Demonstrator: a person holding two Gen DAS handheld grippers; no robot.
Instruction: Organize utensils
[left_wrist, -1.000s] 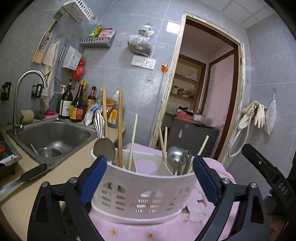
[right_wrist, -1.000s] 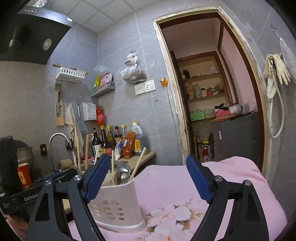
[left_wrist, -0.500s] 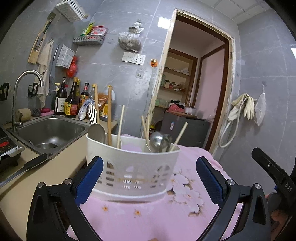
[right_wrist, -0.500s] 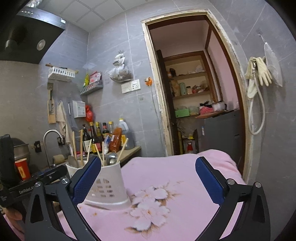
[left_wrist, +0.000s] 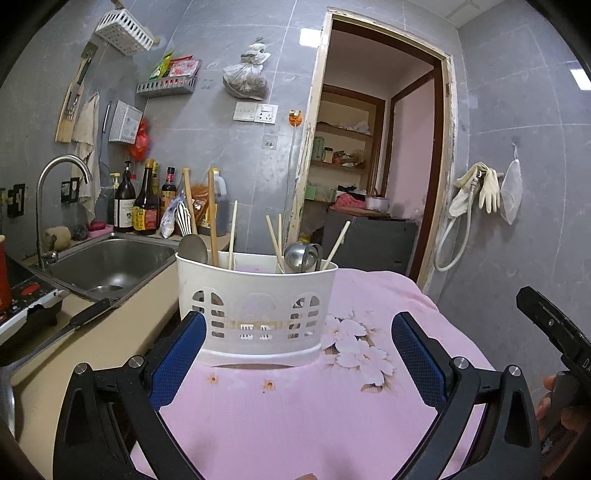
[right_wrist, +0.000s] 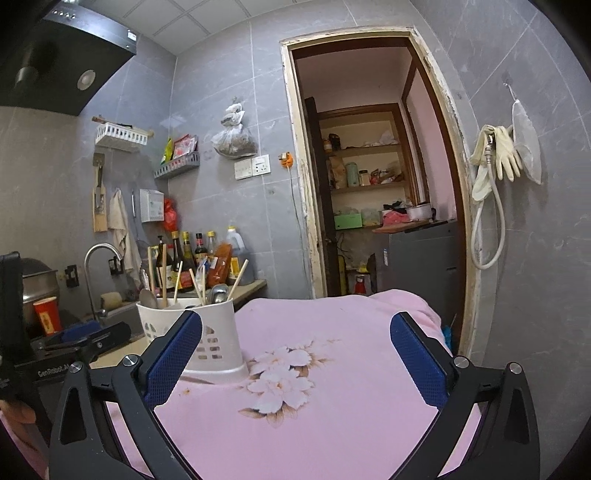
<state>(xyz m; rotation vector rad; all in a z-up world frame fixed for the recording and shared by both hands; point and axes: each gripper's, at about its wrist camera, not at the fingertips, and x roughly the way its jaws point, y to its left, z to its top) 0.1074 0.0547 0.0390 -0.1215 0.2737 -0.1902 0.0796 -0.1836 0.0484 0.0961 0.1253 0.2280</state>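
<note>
A white utensil holder (left_wrist: 255, 306) stands upright on a pink floral cloth (left_wrist: 332, 413) beside a kitchen counter, loaded with chopsticks (left_wrist: 232, 234), a metal ladle (left_wrist: 298, 255) and a steel spoon (left_wrist: 192, 248), as both hand-held grippers sit back from it. The left gripper (left_wrist: 295, 354) has its blue pads spread wide, the holder ahead of them and untouched; the right gripper (right_wrist: 295, 354), off to the holder's right, has just finished opening to its widest and frames only bare cloth, with nothing between its fingers. The sorting step looks close to complete: the utensils in sight are already standing in the holder, and none lies loose on the cloth in either view. A dark-handled knife (left_wrist: 74, 321) rests on the counter near the sink (left_wrist: 110, 264), though whether it belongs to the job cannot be told from here. How the utensils are divided among the holder's compartments is also unclear, since its perforated wall hides the inside. Any next move would likely call either for a check of the counter for stray pieces or for a two-sided grip low on the holder's wall to shift it, kept level so that the tall chopsticks do not tip out.
</note>
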